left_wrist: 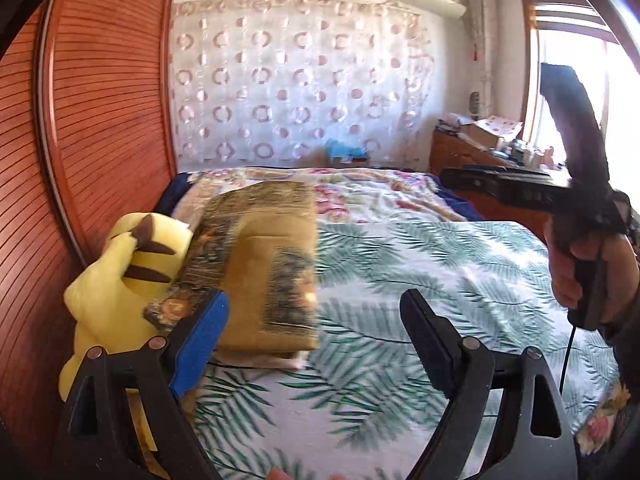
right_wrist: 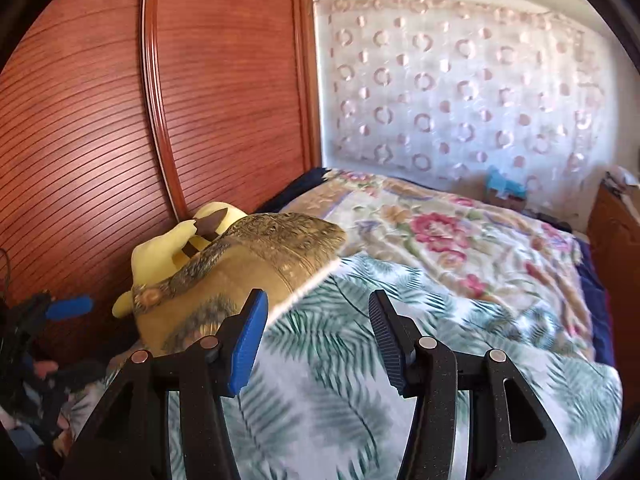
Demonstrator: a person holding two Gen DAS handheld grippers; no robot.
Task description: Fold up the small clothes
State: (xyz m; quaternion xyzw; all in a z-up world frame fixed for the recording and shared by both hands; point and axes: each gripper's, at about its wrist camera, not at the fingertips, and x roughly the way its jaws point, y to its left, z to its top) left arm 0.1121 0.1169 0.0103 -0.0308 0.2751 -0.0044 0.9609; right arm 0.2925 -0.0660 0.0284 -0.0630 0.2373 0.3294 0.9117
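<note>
Behind our bed [left_wrist: 400, 280] stands a wardrobe [left_wrist: 100, 120]. We see the folded garment [left_wrist: 264, 264] beside the plush [left_wrist: 120, 272]; left gripper [left_wrist: 316, 340] and right gripper [right_wrist: 316, 336] jaws apart, empty.

The folded garment [left_wrist: 264, 264] lies on the bed [left_wrist: 400, 264], toward its left side, with the plush toy [left_wrist: 120, 280] just beside it on the left, against the wooden headboard [left_wrist: 100, 120]. Behind the bed hangs a curtain [left_wrist: 296, 80]; a cabinet [left_wrist: 460, 156] stands at the far right.
</note>
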